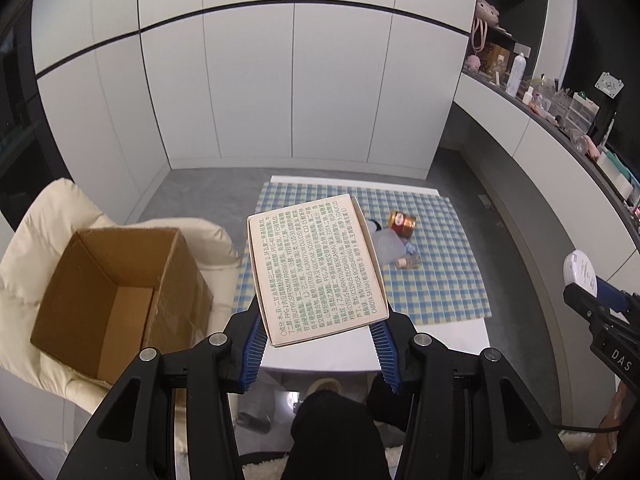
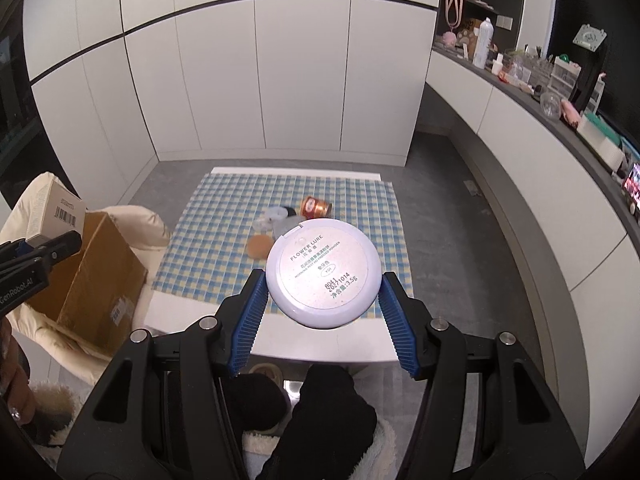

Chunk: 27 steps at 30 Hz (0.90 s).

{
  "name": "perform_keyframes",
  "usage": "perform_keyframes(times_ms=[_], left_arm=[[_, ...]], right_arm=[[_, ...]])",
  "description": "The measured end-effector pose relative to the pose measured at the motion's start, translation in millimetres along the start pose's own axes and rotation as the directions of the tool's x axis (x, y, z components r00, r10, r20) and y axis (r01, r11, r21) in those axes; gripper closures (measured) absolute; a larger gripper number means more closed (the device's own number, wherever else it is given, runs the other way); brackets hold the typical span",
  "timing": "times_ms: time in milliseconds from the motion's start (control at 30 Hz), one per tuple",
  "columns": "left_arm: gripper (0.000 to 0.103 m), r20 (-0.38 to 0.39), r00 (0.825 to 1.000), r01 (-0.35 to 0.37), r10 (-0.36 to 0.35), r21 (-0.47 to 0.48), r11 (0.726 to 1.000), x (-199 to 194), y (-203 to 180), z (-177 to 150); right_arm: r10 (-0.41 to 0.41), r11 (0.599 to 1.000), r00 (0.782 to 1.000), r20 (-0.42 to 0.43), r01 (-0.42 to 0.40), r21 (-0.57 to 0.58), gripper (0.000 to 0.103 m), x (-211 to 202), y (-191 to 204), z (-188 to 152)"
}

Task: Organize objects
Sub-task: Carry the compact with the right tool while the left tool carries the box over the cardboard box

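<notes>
Item one: my left tongs (image 1: 320, 340) are clamped on a flat cream carton (image 1: 318, 270), its printed ingredients face turned up toward the camera. It is held in the air over the near edge of the desk (image 1: 328, 354), just right of the cardboard box (image 1: 120, 292).

Item two: my right tongs (image 2: 322, 312) grip a round white powder compact (image 2: 323, 271) by its rim, label side up, above the near part of the checked cloth (image 2: 224, 232). In the left view it shows at the far right edge, well apart from the cardboard box.

Item three: the cardboard box, open at the top, sits on a cream padded chair (image 1: 48, 240) beside the left end of the desk. From what I can see of its inside, only bare bottom and walls.

Item four: the checked cloth, blue and yellow, covers most of the desk, to the right of the cardboard box.

Item five: on the cloth, further right of the cardboard box, a loose cluster: a copper-coloured tin (image 2: 316, 207) lying on its side, a pale translucent container (image 1: 388, 246), a tan round pad (image 2: 259, 246), and some small pieces I cannot identify.

Item six: a person's dark-clothed legs (image 1: 332, 436) below the desk's near edge.
</notes>
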<state>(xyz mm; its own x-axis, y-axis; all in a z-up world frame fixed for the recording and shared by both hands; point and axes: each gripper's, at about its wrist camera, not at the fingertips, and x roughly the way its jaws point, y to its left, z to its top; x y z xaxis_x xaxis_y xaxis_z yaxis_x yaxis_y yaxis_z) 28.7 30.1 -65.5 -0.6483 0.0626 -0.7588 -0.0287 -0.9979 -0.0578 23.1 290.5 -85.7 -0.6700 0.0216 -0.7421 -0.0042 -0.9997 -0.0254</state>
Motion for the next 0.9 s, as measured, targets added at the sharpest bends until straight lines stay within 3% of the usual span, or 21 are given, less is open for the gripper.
perform_keyframes(times_ms=[433,900], left_arm=[[0.055,-0.015,1.000,-0.027,0.027,0.026,0.999,7.1,9.0,-26.0],[0.055,-0.005,1.000,-0.028,0.028,0.017,0.999,4.1,15.3,-37.1]], right_arm=[[0.001,1.000,1.000,0.008,-0.001,-0.011,0.043,-1.5,-2.5,-50.5],[0.012,0.999,0.999,0.037,-0.011,-0.046,0.043,-8.4,11.2,-52.9]])
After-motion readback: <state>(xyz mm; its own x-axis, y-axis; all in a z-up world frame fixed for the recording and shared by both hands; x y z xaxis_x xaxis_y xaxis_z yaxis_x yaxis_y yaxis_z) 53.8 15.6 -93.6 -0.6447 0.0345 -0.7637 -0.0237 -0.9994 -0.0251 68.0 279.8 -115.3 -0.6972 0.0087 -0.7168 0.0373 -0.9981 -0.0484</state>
